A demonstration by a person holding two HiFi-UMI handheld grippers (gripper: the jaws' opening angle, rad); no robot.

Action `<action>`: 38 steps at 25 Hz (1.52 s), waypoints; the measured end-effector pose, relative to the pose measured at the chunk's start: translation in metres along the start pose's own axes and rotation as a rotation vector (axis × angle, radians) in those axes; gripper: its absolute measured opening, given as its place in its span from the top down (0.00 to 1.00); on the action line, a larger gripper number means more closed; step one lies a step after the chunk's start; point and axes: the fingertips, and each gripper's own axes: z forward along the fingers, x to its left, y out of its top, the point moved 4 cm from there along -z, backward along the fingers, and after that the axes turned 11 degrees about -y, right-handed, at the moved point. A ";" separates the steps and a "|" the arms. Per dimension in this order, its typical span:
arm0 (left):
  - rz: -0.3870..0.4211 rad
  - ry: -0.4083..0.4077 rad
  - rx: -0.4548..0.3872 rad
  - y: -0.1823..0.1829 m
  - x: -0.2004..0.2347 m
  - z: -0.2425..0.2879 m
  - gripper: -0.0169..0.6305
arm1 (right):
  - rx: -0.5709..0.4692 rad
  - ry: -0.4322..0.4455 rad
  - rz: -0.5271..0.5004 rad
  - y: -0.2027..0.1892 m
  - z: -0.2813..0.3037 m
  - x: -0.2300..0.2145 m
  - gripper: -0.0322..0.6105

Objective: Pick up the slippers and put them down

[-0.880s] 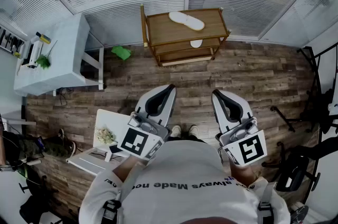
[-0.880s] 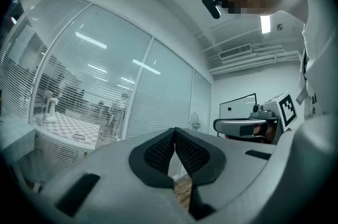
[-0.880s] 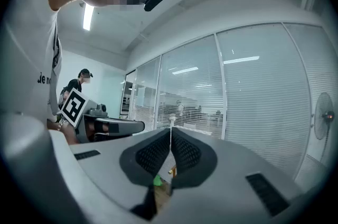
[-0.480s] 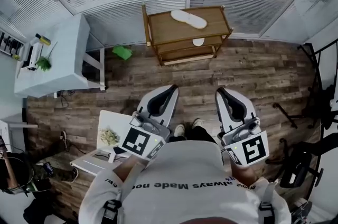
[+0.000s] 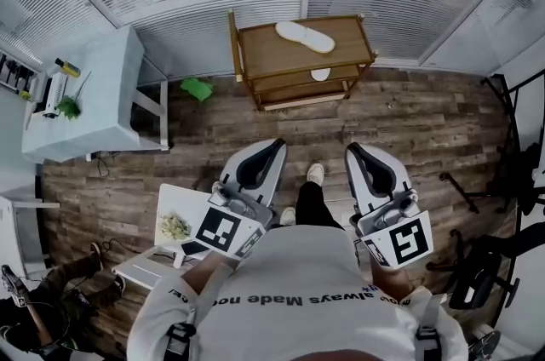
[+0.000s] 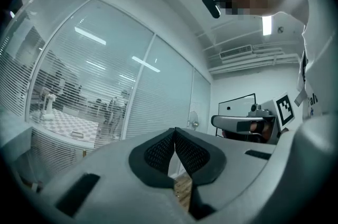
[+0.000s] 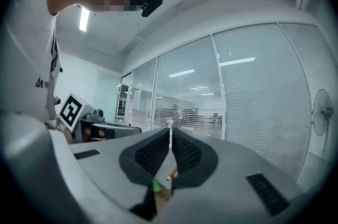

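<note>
Head view: one white slipper [image 5: 304, 36] lies flat on the wooden rack's [image 5: 255, 53] top shelf, mid-width and near the back edge. A second slipper [image 5: 320, 74] peeks out at a lower shelf's front edge. The left gripper [image 5: 274, 148] and right gripper [image 5: 355, 151] hang well apart from the rack.

Left gripper view: pads pressed together, nothing between.

Right gripper view: likewise closed and empty.

The slippers look light, soft and bendy, so pinching the sole's edge near mid-length seems best.

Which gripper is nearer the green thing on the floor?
Left. The green thing lies ahead and left of the left gripper; the right gripper is farther off to the right.
</note>
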 end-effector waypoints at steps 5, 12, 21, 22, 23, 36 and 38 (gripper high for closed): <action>0.005 0.001 -0.003 0.002 0.021 0.036 0.95 | -0.015 0.009 0.003 0.001 0.023 -0.030 0.92; 0.022 0.012 -0.011 0.012 0.051 0.092 0.95 | -0.006 0.013 0.010 -0.001 0.063 -0.083 0.92; 0.005 0.016 -0.015 0.015 0.085 0.174 0.95 | -0.016 0.033 0.004 0.001 0.118 -0.153 0.92; 0.006 0.015 -0.014 0.015 0.088 0.183 0.95 | -0.016 0.035 0.006 0.001 0.123 -0.162 0.92; 0.009 0.014 -0.013 0.015 0.091 0.193 0.95 | -0.016 0.036 0.008 0.000 0.127 -0.170 0.92; -0.003 0.034 -0.010 0.005 0.124 0.256 0.95 | -0.005 0.063 -0.001 -0.013 0.172 -0.226 0.92; -0.005 0.035 -0.007 0.004 0.130 0.262 0.95 | -0.004 0.068 -0.004 -0.014 0.178 -0.230 0.92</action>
